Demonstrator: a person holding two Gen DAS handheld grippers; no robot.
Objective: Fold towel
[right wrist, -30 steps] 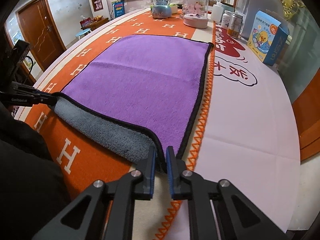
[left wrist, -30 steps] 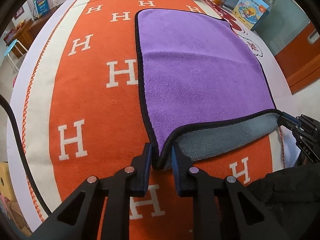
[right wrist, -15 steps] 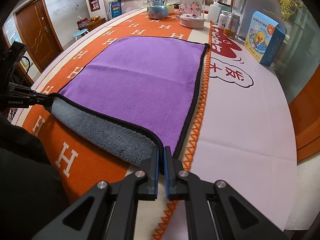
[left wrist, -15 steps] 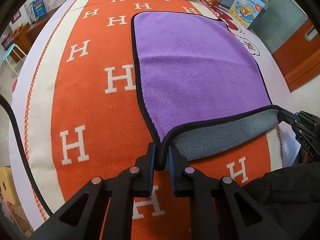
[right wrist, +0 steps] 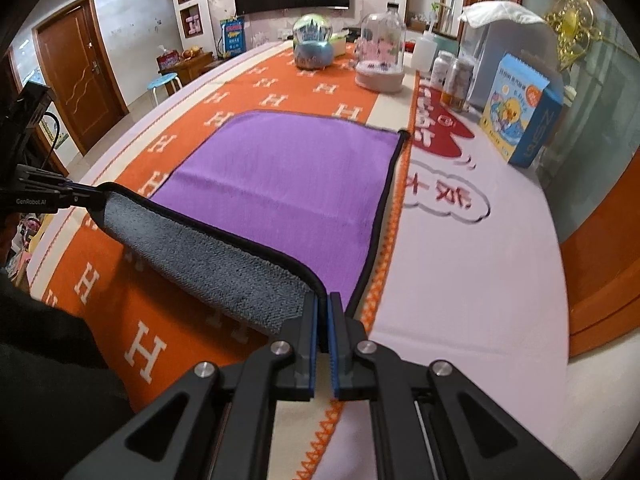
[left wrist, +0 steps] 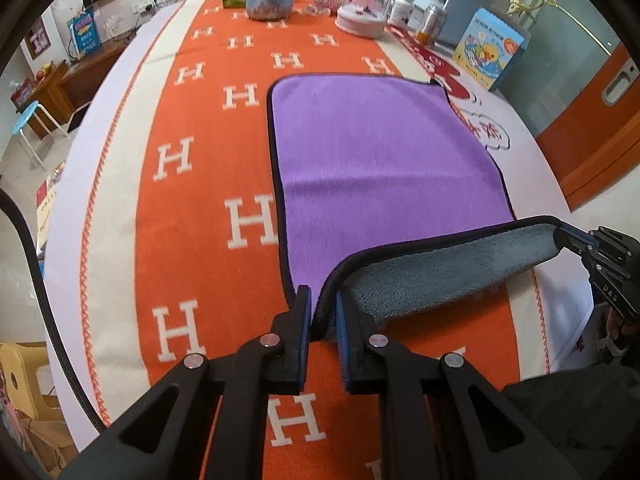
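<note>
Towel, purple on top and grey underneath, lay spread on the orange H-pattern tablecloth, its near edge lifted off the cloth and the rest flat, stretching away from both tongs toward the far end of the table. Left gripper was clamped on the near left corner, black hem pinched between the blue pads; right gripper was clamped on the near right corner, jaws nearly touching with cloth between. Each gripper also showed at the side of the other's view, so the raised hem ran straight across between them, grey underside facing back toward the person. Neither hand was nearer: both sat level at the near edge. Long axis seemed to run from the near hem to the far hem, though fisheye warp made that uncertain. Far hem lay well apart, short of the snow globe and glass dome. Next move probably needed both corners carried forward together onto the far corners, kept level so the edges line up.
</note>
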